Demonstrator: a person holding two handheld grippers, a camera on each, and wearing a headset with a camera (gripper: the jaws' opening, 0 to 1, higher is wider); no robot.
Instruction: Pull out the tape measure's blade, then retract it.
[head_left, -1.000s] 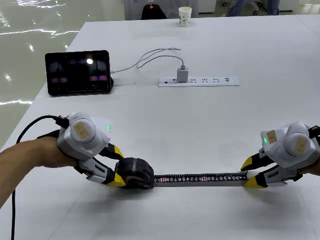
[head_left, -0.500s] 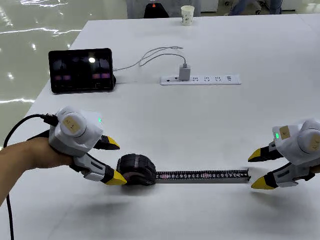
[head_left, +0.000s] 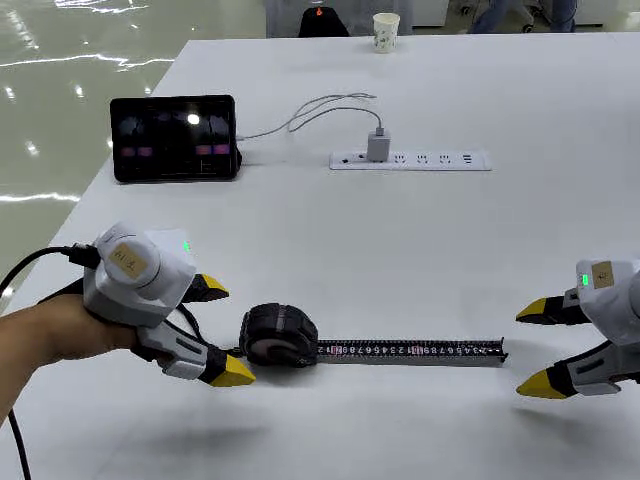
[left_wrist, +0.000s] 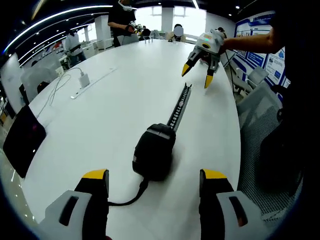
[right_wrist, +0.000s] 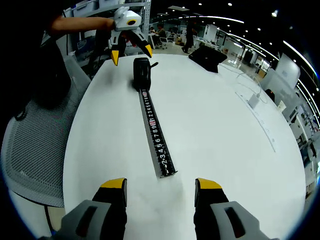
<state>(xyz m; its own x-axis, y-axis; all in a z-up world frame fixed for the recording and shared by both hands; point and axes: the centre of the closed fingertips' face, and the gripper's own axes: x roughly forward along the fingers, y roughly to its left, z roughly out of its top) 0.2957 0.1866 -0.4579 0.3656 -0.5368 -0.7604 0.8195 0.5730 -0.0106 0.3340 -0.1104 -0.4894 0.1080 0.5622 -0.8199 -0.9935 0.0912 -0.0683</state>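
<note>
Two white, yellow-tipped grippers spread wide over white table (head_left: 400, 240): left gripper (head_left: 225, 332) beside black round tape measure (head_left: 280, 335), right gripper (head_left: 538, 347) just past its extended numbered blade (head_left: 410, 350). Left gripper view: tape measure (left_wrist: 154, 150) just ahead, untouched. Right gripper view: blade (right_wrist: 157, 135) end likewise.

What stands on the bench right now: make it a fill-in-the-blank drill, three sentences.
1. The tape measure lies on the table with its blade pulled ____.
2. The left tongs and the right tongs are both ____, gripping nothing.
3. The white charger is plugged into the power ____.
Missing words: out; open; strip.
</note>
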